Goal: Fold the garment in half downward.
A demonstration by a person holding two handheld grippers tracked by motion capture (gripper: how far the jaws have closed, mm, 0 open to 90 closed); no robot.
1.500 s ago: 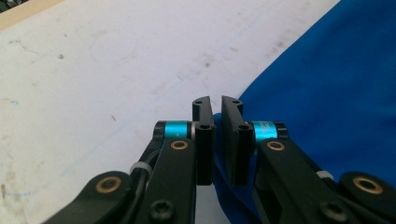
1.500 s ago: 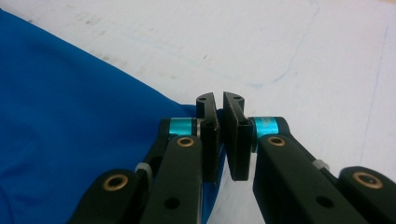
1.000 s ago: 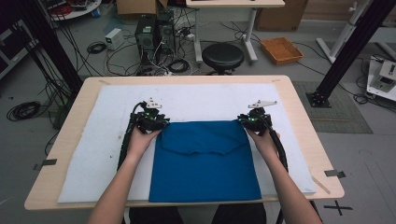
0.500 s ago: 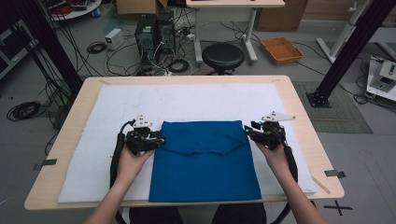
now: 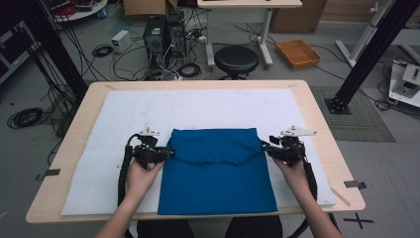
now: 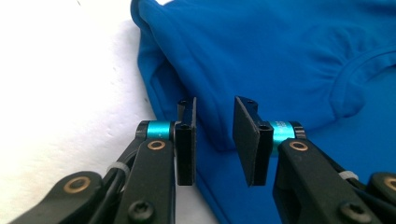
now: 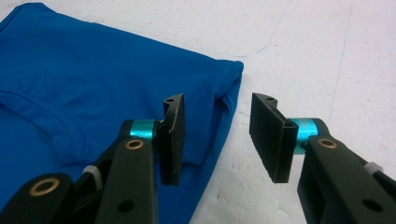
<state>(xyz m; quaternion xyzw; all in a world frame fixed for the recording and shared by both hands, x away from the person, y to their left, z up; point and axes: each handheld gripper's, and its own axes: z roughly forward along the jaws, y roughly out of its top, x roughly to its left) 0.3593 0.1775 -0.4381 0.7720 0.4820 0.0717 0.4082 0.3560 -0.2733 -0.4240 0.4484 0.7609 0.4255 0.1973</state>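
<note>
A blue shirt [image 5: 218, 173] lies folded on the white mat [image 5: 198, 109], its upper part turned down over the rest. My left gripper [image 5: 168, 152] sits low at the shirt's left edge. In the left gripper view its jaws [image 6: 215, 140] stand apart and have just been closing, with the shirt's folded edge [image 6: 261, 56] in the gap and no pad pressing on it. My right gripper [image 5: 265, 148] is at the shirt's right edge. Its jaws [image 7: 217, 135] are open and have just been opening, straddling the shirt's corner [image 7: 84, 84] without touching it.
The mat covers most of the wooden table [image 5: 317, 129]. Bare mat lies beyond the shirt and on both sides. Past the table's far edge stand a black stool [image 5: 236, 59], computer towers [image 5: 161, 34] with cables, and an orange tray [image 5: 298, 52].
Both hands moved outward and toward me, from the shirt's upper corners to its side edges. The turned-down flap now lies flat and let go.
</note>
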